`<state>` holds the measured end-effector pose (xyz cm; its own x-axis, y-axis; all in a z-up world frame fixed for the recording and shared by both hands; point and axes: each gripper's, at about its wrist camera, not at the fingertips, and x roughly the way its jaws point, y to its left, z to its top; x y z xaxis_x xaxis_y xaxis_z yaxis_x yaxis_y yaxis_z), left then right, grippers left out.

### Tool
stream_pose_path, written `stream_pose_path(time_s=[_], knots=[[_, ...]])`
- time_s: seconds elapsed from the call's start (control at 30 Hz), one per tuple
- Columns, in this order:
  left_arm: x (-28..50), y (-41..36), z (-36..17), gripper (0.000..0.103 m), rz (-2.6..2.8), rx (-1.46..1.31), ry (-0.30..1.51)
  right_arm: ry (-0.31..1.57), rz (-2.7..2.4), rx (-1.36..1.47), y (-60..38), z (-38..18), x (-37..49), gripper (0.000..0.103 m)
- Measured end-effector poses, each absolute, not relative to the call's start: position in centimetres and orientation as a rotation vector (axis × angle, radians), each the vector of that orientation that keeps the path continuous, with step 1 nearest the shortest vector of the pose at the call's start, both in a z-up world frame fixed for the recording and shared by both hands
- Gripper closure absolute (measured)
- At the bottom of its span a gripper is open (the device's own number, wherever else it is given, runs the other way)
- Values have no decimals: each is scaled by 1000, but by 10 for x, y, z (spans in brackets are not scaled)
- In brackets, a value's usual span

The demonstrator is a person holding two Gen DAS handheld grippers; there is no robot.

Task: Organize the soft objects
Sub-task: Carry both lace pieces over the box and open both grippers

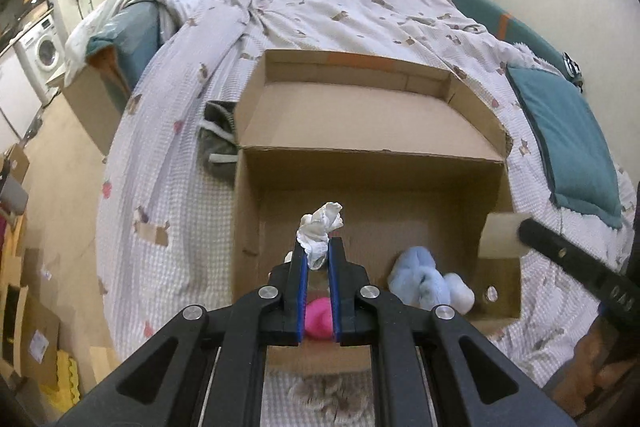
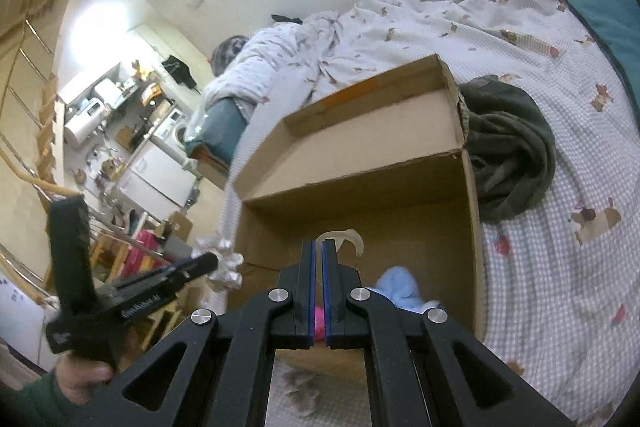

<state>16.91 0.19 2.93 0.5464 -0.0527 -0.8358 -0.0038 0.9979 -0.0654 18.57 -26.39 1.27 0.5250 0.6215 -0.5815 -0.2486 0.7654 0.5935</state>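
Note:
An open cardboard box (image 1: 372, 155) lies on the bed. Inside it are a light blue plush (image 1: 424, 281) and a pink soft object (image 1: 319, 319). My left gripper (image 1: 319, 247) is shut on a white crumpled cloth (image 1: 320, 227) and holds it above the box. In the right wrist view the same box (image 2: 360, 163) shows with the blue plush (image 2: 400, 287) and the pink object (image 2: 319, 325). My right gripper (image 2: 319, 247) is shut on a thin pale cream piece (image 2: 344, 237) over the box. The left gripper (image 2: 192, 267) with the white cloth (image 2: 224, 263) shows at the left.
A dark grey-green garment (image 2: 508, 155) lies on the patterned bedspread (image 1: 360, 7) beside the box. A teal pillow (image 1: 568, 131) lies at the right. A crumpled duvet is at the bed's far end. Cardboard boxes (image 1: 24, 327) stand on the floor at the left.

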Motion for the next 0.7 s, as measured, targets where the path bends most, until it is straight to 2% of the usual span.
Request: stream_pose_path(time_s=[0.23,0.7], knots=[[178,-7,-25,94,-27,-66,1076,957,506,429,-246,-28,195,98],[180,-17,-41,94,-72,-52,1107,985,486,348,-238,-41,200,98]])
